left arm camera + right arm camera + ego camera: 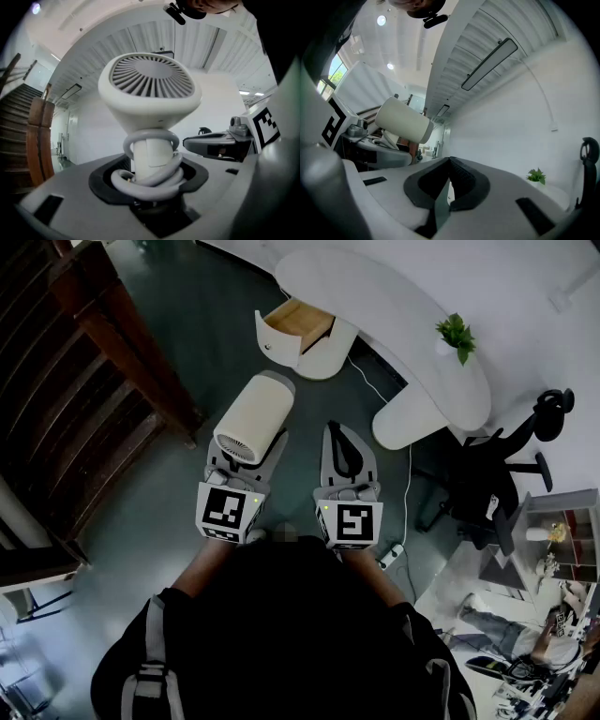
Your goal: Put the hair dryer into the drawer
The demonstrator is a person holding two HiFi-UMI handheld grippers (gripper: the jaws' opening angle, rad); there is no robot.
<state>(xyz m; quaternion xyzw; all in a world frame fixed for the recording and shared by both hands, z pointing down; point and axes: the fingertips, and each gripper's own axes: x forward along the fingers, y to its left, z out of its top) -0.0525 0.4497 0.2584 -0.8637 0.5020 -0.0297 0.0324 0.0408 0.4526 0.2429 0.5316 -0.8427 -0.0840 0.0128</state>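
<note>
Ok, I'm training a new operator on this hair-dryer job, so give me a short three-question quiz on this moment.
1. Fill in: the right gripper has its jaws ____.
2. The cream, barrel-shaped hair dryer is clamped by its handle in: A the left gripper; B the right gripper; C neither.
3. True or false: the rounded white, wood-lined drawer stands open.
Key: 1 shut, with nothing between them; 2 A; 3 true.

An office: curved white desk [394, 324], black swivel chair [483, 482].
</note>
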